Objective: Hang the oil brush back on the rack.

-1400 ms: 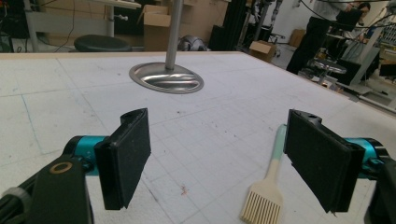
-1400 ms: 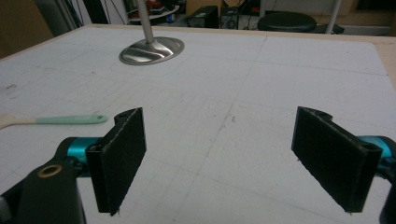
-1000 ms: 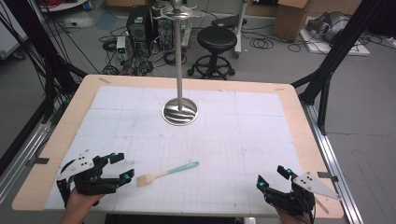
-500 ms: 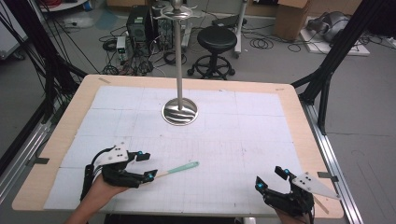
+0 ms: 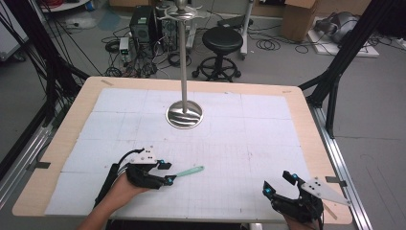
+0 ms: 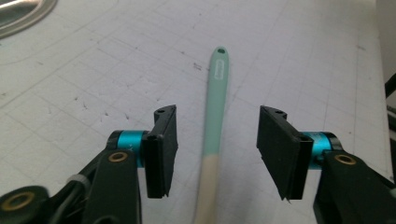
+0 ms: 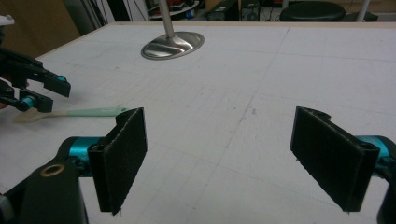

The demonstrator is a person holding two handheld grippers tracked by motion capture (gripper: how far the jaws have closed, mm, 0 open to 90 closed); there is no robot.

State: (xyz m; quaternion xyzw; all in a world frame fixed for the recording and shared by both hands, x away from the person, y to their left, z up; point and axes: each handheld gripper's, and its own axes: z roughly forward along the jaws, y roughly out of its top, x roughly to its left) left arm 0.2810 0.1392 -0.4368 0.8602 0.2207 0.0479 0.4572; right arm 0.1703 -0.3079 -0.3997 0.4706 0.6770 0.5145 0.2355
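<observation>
matt mint-and-cream plastic spatula [image 6: 215, 116], glossy metal stand base [image 5: 184, 115], wood-edged table [image 5: 81, 108].

A metal stand [image 5: 184, 114] is sitting on my table's far half, its round base resting flat on the white gridded mat [image 5: 249, 139] and its thin pole rising straight up; the wooden table edge [image 5: 72, 120] is framing the mat; beyond the table a black stool [image 5: 221, 40] is standing on the grey floor, with computer boxes [image 5: 143, 24] and tangled cables beside it; cardboard boxes [image 5: 297, 21] are sitting farther back.

No readable text anywhere; small embossed mark on spatula handle [image 6: 218, 70] too blurred to read.
</observation>
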